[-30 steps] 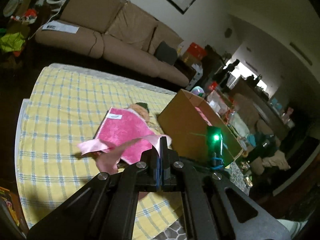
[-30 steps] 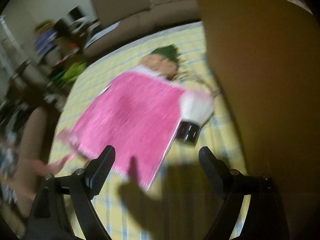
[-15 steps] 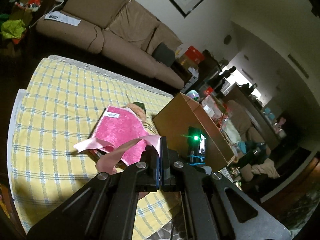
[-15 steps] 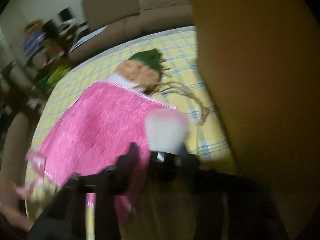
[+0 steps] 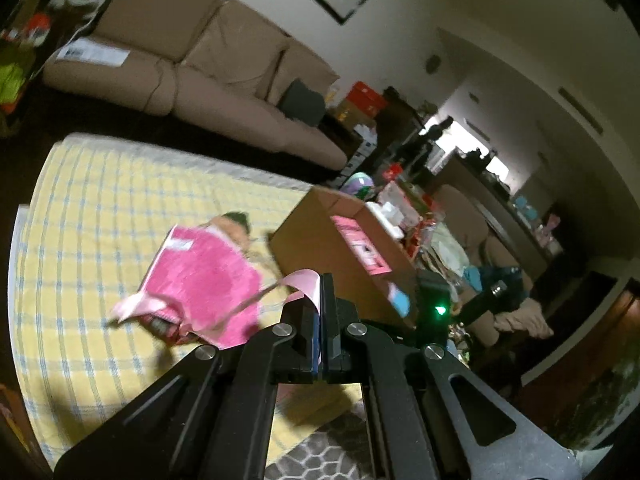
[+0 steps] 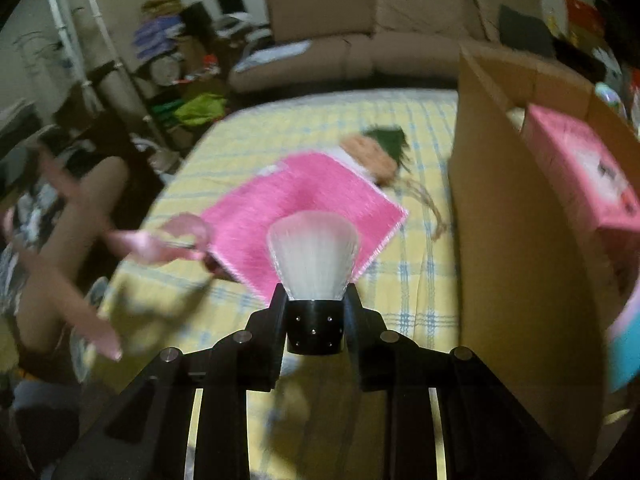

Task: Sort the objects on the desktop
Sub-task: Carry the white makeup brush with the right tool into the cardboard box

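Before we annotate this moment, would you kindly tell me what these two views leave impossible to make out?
- Cardboard box contents: right wrist view, near wall hides all but a pink carton.
- Item under the pink cloth: left wrist view, only a dark red edge peeks out.
- Brush handle: right wrist view, buried in the right claw.
- Stuffed toy: motion blur, half under cloth.

The surface (image 6: 320,128) wears a yellow cloth checked with pale blue and white lines. On it lies a bright pink fuzzy cloth (image 6: 304,204), and a pale pink ribbon (image 5: 308,284) trails from the black left gripper (image 5: 322,320). The black right gripper (image 6: 314,320) carries a brush (image 6: 314,256) with white bristles and a black base. The cardboard box (image 6: 512,240) is brown, with a pink box (image 6: 580,168) inside. The sofa (image 5: 180,60) is beige.
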The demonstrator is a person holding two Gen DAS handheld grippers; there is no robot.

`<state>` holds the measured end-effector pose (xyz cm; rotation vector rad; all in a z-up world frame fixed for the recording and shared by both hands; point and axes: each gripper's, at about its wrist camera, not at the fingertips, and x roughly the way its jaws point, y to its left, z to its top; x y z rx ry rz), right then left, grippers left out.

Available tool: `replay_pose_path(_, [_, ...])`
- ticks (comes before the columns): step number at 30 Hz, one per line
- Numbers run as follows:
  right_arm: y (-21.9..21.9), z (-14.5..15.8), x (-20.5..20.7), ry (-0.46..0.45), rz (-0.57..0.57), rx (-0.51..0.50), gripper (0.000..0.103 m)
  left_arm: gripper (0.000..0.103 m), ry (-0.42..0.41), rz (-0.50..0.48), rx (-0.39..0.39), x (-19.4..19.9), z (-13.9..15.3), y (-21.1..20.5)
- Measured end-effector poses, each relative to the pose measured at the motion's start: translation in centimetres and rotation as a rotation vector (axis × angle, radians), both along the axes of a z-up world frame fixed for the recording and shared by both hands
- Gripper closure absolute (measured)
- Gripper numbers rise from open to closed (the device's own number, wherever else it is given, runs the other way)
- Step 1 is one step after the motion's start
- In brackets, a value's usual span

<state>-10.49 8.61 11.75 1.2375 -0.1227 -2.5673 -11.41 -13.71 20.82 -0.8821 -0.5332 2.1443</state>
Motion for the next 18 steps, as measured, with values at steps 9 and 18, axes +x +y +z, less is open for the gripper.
replay_pose_path(9, [5.1,9.9,2.9,0.102,0.022,-0.091,0.077,0.103,0.139,-0.101,-0.043,0.8,12.4,7.3])
replay_pose_path(18, [12.2,16.2,4.6,0.168,-0.008,-0.031,0.077,0.103,0.270,-0.185,-0.072,1.3,22.9,18.1])
